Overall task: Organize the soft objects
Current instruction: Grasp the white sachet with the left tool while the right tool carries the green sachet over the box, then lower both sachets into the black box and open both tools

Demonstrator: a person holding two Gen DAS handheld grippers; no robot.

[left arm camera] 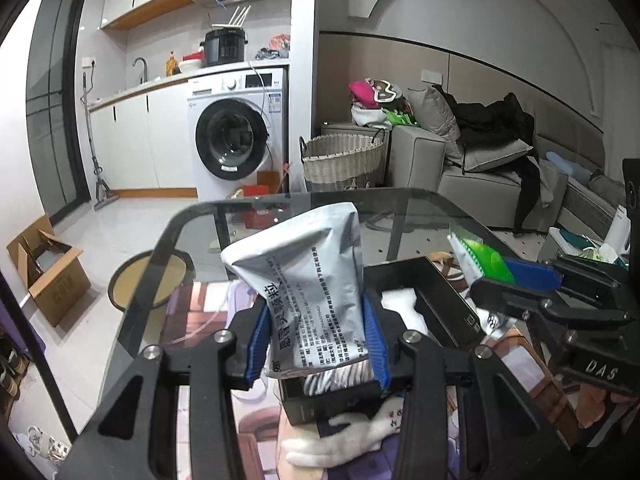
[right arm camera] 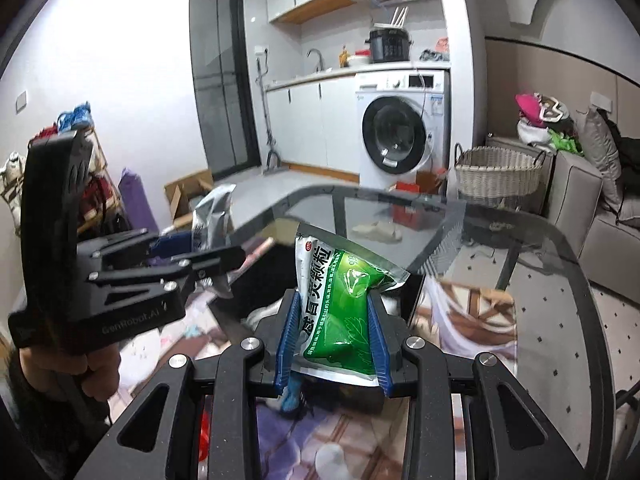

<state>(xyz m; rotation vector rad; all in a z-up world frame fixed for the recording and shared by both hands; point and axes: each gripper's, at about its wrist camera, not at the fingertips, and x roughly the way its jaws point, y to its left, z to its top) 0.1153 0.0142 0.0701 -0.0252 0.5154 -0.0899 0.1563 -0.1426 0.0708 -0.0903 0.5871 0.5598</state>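
My left gripper (left arm camera: 318, 344) is shut on a silver foil pouch (left arm camera: 304, 280) with black print, held upright above a black open box (left arm camera: 436, 292). The box holds white and striped soft items (left arm camera: 396, 304). My right gripper (right arm camera: 332, 340) is shut on a green and white pouch (right arm camera: 340, 300), also held above the box (right arm camera: 256, 288). Each gripper shows in the other's view: the right one at the right in the left wrist view (left arm camera: 492, 276), the left one at the left in the right wrist view (right arm camera: 208, 256). A white sock (left arm camera: 340, 436) lies on the table below the box.
The glass table (left arm camera: 400, 208) carries a patterned cloth. Beyond it stand a washing machine (left arm camera: 236, 132), a wicker basket (left arm camera: 340, 160) and a grey sofa (left arm camera: 480, 168) with dark clothes. A cardboard box (left arm camera: 48, 268) sits on the floor at left.
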